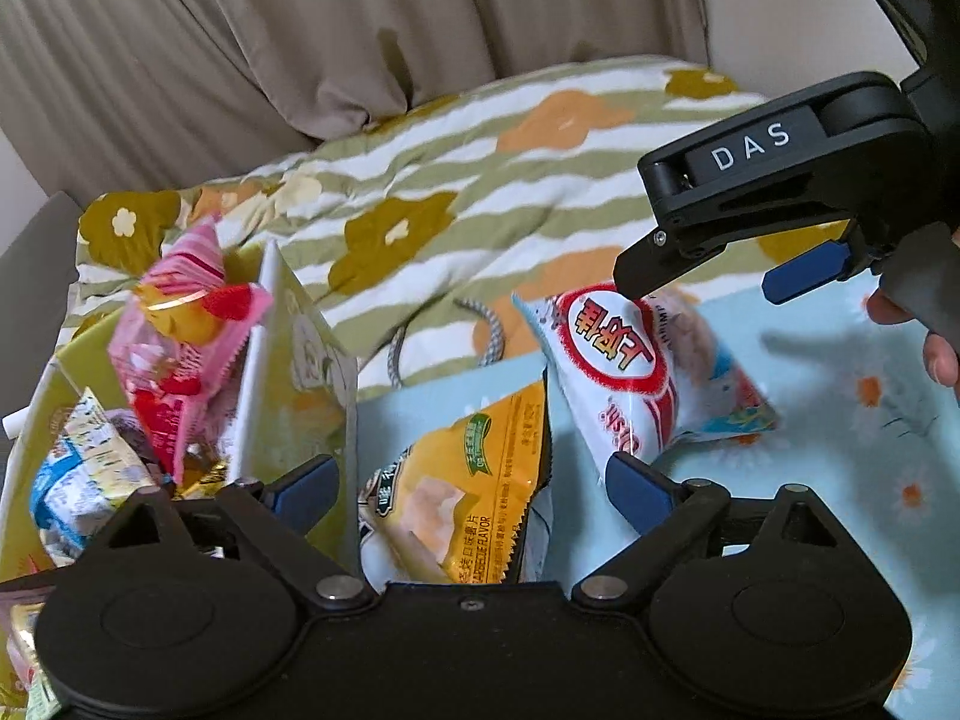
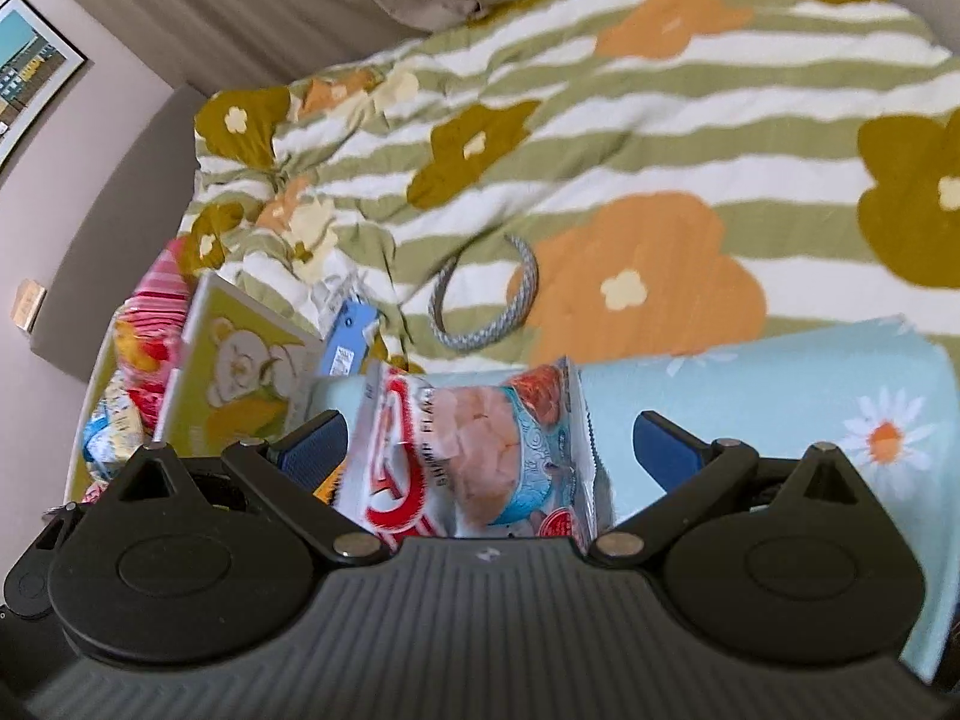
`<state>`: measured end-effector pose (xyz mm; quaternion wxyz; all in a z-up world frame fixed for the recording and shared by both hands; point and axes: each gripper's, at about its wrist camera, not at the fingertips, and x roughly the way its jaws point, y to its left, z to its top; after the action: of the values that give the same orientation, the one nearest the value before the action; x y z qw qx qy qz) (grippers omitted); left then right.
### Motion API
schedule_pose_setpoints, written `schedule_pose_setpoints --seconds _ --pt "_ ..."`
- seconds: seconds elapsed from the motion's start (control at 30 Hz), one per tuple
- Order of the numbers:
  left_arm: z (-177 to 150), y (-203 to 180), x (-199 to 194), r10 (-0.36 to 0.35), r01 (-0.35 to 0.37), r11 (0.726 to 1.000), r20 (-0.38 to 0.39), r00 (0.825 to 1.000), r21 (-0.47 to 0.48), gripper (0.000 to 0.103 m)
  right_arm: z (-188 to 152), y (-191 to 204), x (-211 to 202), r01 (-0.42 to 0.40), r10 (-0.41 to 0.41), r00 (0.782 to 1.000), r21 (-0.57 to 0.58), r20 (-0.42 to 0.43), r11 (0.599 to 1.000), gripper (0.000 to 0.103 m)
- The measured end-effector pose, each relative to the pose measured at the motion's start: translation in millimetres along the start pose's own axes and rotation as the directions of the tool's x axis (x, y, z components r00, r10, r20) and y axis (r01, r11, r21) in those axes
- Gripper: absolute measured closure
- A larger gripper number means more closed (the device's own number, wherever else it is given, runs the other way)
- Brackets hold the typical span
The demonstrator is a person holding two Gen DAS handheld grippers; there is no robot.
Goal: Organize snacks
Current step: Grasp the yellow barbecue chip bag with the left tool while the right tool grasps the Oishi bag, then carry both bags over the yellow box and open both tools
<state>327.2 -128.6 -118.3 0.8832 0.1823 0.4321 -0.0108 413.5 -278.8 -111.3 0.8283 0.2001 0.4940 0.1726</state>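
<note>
A white shrimp-flavour snack bag (image 1: 636,372) lies tilted on the light blue daisy bag (image 1: 840,408). My right gripper (image 1: 708,282) hovers open just above that snack; in its own view (image 2: 486,438) the snack (image 2: 480,450) sits between the open fingers. A yellow barbecue chip bag (image 1: 462,510) stands inside the blue bag between my open left gripper's (image 1: 474,486) fingers. A green bear-print bag (image 1: 288,372) at left holds a pink snack (image 1: 180,330) and several others.
The bags rest on a green-striped floral quilt (image 2: 600,138). A grey rope handle (image 2: 486,300) lies on it behind the bags. Beige curtains (image 1: 300,30) hang behind. A framed picture (image 2: 30,60) hangs on the left wall.
</note>
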Motion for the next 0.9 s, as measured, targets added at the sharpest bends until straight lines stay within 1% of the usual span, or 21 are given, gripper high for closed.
schedule_pose_setpoints --seconds 0.13,0.23,0.3,0.43,0.5,0.53,0.57,0.6,0.67,0.73,0.83,0.87,0.9 --pt "-0.7 -1.9 18.1 0.007 -0.007 1.0 -0.039 0.999 0.007 0.008 0.2 -9.0 19.8 -0.01 0.01 1.0 0.019 -0.029 1.0 0.0" --pt "-1.2 -5.1 27.4 0.039 -0.037 0.999 -0.058 0.998 0.033 0.008 -0.8 -15.5 29.6 -0.053 0.055 0.998 0.039 -0.041 0.998 0.0" --pt "-2.5 -5.6 32.6 0.037 -0.034 0.999 -0.079 0.996 0.04 0.008 -1.2 -15.5 36.5 -0.065 0.067 0.996 0.041 -0.052 0.997 0.0" --pt "-5.8 -15.1 38.5 0.076 -0.066 0.992 -0.095 0.993 0.105 0.008 -6.4 -16.5 49.4 -0.047 0.05 0.995 0.031 -0.088 0.998 0.0" --pt "-8.3 -17.0 40.2 0.09 -0.078 0.989 -0.095 0.991 0.124 0.008 -10.2 -16.3 49.3 -0.05 0.051 0.996 0.023 -0.077 0.999 0.0" --pt "-8.9 -17.2 40.4 0.094 -0.081 0.988 -0.093 0.991 0.131 0.01 -11.3 -16.1 48.8 -0.049 0.051 0.996 0.016 -0.077 0.999 0.0" --pt "-9.3 -17.4 40.6 0.097 -0.084 0.987 -0.09 0.991 0.138 0.016 -12.5 -16.1 48.1 -0.049 0.05 0.996 0.016 -0.076 0.999 0.0" --pt "-9.9 -17.4 41.3 0.085 -0.071 0.988 -0.097 0.992 0.138 0.019 -14.0 -16.8 47.1 -0.053 0.054 0.996 0.022 -0.076 0.998 0.0" --pt "-9.8 -15.1 45.3 0.062 -0.049 0.991 -0.11 0.992 0.121 0.02 -16.9 -18.6 44.4 -0.06 0.062 0.995 0.033 -0.076 0.998 0.0" --pt "-10.5 -14.4 49.1 0.065 -0.051 0.991 -0.115 0.991 0.122 0.02 -20.5 -19.8 41.6 -0.055 0.057 0.996 0.033 -0.073 0.998 0.0" --pt "-11.8 -9.6 50.9 0.039 -0.029 0.996 -0.122 0.992 0.08 0.027 -26.4 -20.3 37.4 -0.058 0.061 0.995 0.036 -0.075 0.998 0.0" --pt "-11.9 -8.6 50.4 0.035 -0.027 0.997 -0.124 0.992 0.068 0.031 -27.7 -19.9 37.1 -0.058 0.06 0.995 0.036 -0.074 0.998 0.0" --pt "-11.9 -8.0 49.7 0.036 -0.028 0.998 -0.125 0.992 0.061 0.032 -29.0 -20.1 36.0 -0.057 0.059 0.996 0.035 -0.072 0.998 0.0"
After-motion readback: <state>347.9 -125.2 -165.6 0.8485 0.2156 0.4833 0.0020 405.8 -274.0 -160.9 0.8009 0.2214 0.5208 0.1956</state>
